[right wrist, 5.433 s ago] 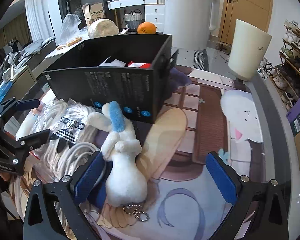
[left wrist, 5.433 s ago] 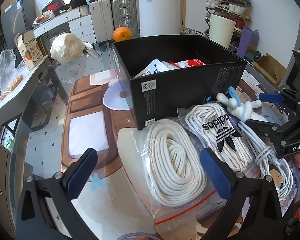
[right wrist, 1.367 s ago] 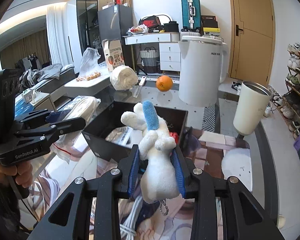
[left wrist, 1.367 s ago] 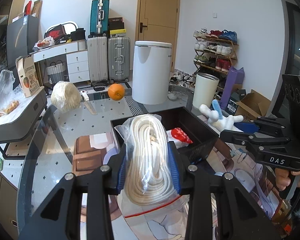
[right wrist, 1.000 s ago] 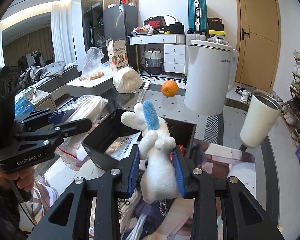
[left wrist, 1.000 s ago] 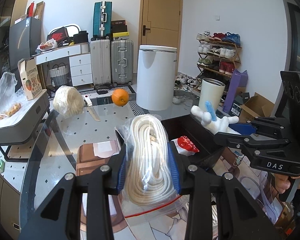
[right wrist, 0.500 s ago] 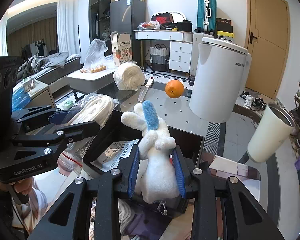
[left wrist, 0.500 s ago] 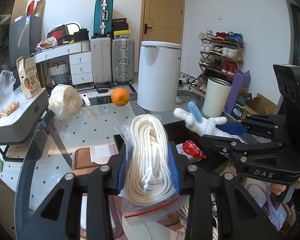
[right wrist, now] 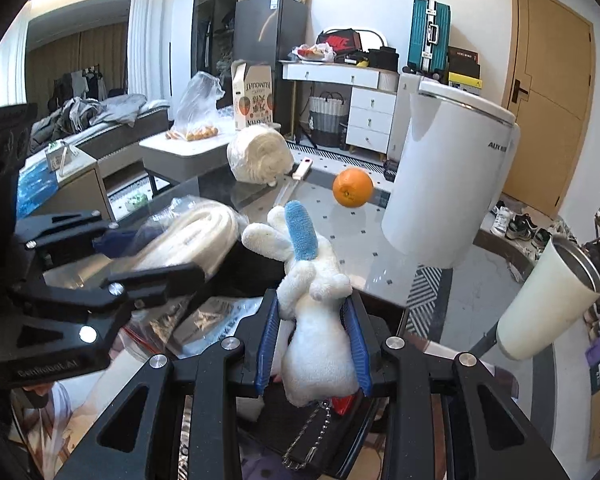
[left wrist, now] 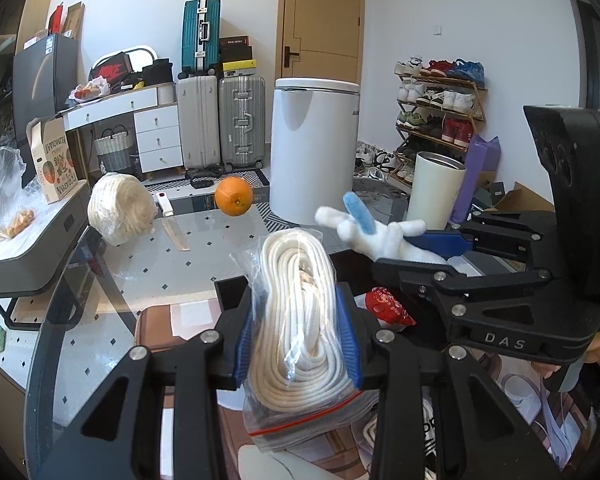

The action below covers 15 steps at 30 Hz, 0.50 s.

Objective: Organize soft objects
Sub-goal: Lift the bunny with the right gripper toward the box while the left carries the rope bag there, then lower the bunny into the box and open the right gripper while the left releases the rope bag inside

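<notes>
Both tongs are built of matte black plastic arms with triangular cut-outs, joined by round silver screws. The left tongs are fitted with blue ribbed pads on the inner faces of the fingers, and the right tongs carry the same blue ribbed pads. In the left wrist view, the right tongs' body is marked "DAS" in pale letters, and a small green light is shown on its black housing. In the right wrist view, faint lettering is seen on the left tongs' body.
</notes>
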Tool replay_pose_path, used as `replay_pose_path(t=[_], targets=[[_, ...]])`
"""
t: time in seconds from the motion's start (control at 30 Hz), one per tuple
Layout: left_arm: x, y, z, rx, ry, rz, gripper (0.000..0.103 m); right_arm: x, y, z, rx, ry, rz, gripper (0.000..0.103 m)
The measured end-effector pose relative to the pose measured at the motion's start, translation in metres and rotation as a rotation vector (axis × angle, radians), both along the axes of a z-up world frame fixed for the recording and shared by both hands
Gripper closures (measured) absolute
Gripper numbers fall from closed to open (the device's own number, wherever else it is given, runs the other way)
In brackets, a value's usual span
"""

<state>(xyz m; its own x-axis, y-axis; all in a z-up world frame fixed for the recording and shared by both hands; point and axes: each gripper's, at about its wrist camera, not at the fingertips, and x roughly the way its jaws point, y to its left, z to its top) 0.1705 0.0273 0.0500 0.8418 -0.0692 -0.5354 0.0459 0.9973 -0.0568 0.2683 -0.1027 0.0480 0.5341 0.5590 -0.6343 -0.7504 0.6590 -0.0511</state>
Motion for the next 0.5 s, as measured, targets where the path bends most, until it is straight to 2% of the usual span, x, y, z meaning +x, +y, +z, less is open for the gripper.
replay_pose_path(t=[0.17, 0.5], targets=[[0.006, 0.003, -0.001, -0.005, 0.007, 0.002, 0.068, 0.000, 0.003, 0.006, 0.015, -0.029, 0.005, 0.071], [0.009, -0.003, -0.009, 0.012, 0.027, -0.011, 0.068, 0.004, 0.000, -0.011, -0.055, 0.022, 0.017, 0.071]])
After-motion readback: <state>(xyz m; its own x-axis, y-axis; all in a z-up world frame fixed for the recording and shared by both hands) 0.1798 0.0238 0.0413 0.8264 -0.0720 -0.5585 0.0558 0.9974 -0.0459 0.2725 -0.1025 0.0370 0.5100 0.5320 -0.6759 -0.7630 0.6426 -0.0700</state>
